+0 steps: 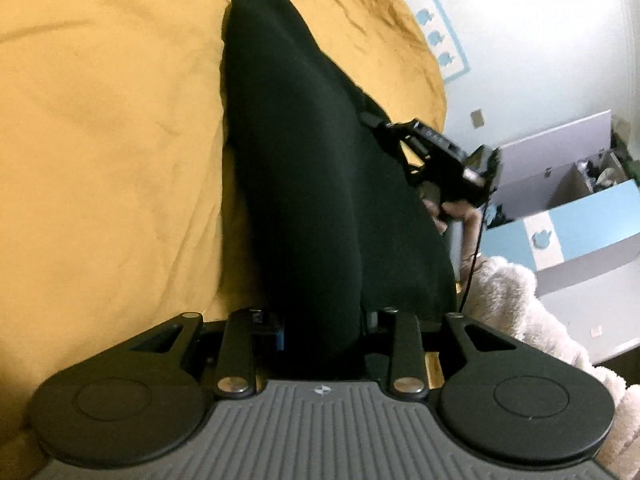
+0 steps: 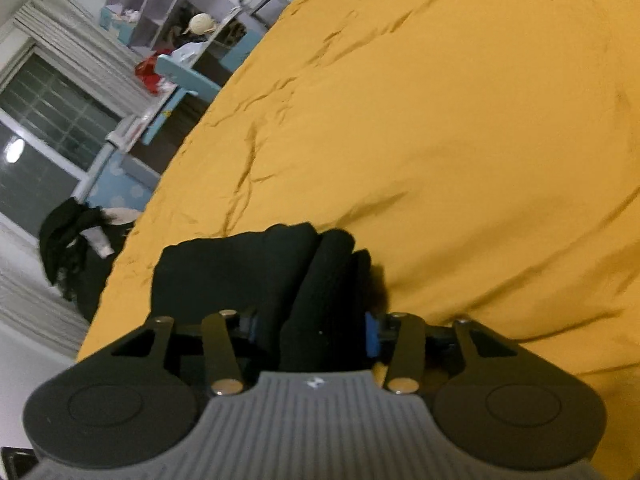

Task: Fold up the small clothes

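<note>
Lying across the mustard-yellow bedspread [image 1: 100, 140], the black garment [image 1: 304, 168] runs from the near edge of the left wrist view out to a rounded far end, raised in a long ridge. Its near end sits betw. the fingers of the left gripper [image 1: 320, 328] — cloth fills the gap and hides the pads, so can't tell whether they're pinching it or just straddling it.

To the right in that view, the right gripper [image 1: 444, 160] sits at the garment's right edge, held by a hand [image 1: 452, 216] at the grip; a fluffy white sleeve [image 1: 520, 312] shows nearer the camera.

Right wrist view: the garment [image 2: 256, 268] is bunched into several thick folds on the bedspread [image 2: 460, 128], near the bed's left edge. One fold runs back betw. the right gripper's [image 2: 320, 332] fingers; a blue pad [image 2: 371, 332] shows on the right side w/ the cloth against or just beside it. Left pad mostly hidden — can't tell if the cloth is clamped or loose.

Past the bed's left edge: a window [image 2: 44, 132], shelving [image 2: 160, 8] and dark clothes [image 2: 68, 240] heaped on the floor.
</note>
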Demonstrator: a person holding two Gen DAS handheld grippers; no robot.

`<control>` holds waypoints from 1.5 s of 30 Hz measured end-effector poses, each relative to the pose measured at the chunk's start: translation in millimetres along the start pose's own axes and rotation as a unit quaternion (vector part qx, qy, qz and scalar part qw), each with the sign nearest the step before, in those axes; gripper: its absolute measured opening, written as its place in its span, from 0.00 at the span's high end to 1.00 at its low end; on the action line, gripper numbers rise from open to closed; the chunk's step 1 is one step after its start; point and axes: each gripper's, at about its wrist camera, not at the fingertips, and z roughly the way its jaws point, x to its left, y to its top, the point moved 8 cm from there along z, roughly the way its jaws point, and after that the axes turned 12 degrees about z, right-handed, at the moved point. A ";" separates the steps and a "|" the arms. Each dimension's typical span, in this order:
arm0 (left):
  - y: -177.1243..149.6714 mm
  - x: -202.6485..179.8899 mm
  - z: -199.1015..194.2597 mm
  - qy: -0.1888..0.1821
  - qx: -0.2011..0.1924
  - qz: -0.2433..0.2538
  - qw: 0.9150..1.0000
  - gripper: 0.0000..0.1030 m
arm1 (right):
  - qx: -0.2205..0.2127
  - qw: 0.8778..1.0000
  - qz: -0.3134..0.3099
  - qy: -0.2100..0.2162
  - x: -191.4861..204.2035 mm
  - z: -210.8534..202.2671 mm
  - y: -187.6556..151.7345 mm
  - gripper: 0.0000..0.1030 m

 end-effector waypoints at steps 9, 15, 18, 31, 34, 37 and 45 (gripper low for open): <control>-3.6 -29.0 -60.8 0.140 -0.053 0.063 0.987 0.61 | -0.130 0.970 -0.183 -0.091 58.2 -129.4 -67.4 0.46; -3.1 -74.1 -35.5 0.101 -0.069 0.105 0.987 0.61 | -0.133 0.939 -0.307 -0.082 94.5 -168.5 -182.3 0.60; -10.9 -75.8 -19.1 0.094 -0.053 0.100 0.989 0.61 | -0.117 0.940 -0.304 -0.103 79.6 -162.6 -210.4 0.68; -37.0 -57.1 -17.9 0.094 -0.055 0.068 0.992 0.63 | -0.109 0.957 -0.240 -0.125 38.1 -152.4 -214.5 0.73; -33.8 -63.4 -28.9 0.099 -0.071 0.070 0.990 0.63 | -0.145 0.953 -0.243 -0.105 56.6 -160.6 -193.9 0.67; -22.6 -71.4 -43.9 0.112 -0.109 0.080 0.984 0.61 | -0.157 0.949 -0.253 -0.101 73.6 -150.4 -177.3 0.67; -20.7 -37.2 -33.8 0.113 -0.106 0.040 0.987 0.57 | -0.136 0.953 -0.222 -0.157 40.0 -106.8 -172.3 0.65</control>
